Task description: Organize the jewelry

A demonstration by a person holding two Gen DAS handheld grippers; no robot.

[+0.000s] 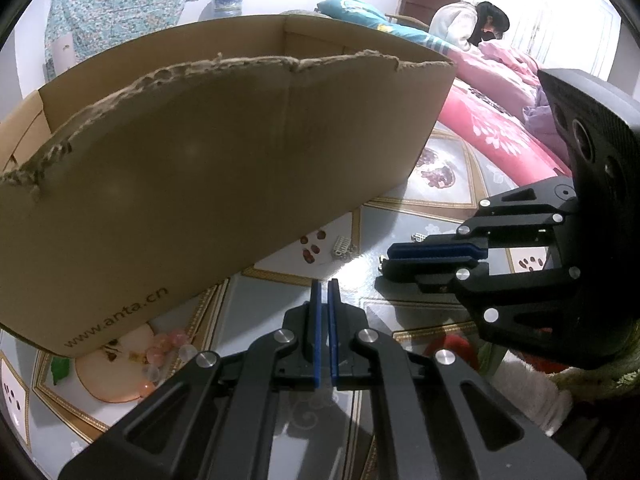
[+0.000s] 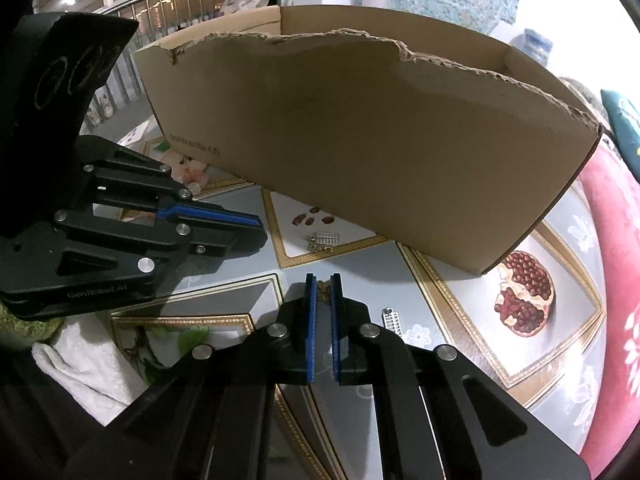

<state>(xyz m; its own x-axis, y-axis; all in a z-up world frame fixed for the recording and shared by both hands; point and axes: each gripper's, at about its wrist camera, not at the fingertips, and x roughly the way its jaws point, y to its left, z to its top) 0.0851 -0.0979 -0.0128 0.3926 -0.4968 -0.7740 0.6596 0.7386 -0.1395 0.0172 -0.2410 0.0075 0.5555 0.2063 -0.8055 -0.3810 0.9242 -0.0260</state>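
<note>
A torn-edged cardboard box (image 1: 208,160) stands on the patterned table and also shows in the right wrist view (image 2: 372,140). My right gripper (image 2: 324,290) is shut on a small bronze filigree ornament (image 2: 323,292) just above the table. My left gripper (image 1: 324,292) is shut and empty, hovering low in front of the box; in the right wrist view it shows at the left (image 2: 256,230). A small silver abacus charm (image 1: 342,247) lies by the box front, also visible in the right wrist view (image 2: 325,239). Another silver charm (image 2: 393,322) lies right of my right fingers.
Pink and clear beads (image 1: 168,346) lie at the box's near left corner. A white cloth (image 2: 80,364) sits at the table's near edge. A pink quilt (image 1: 504,128) lies beyond the table, with a person (image 1: 472,24) bent over it.
</note>
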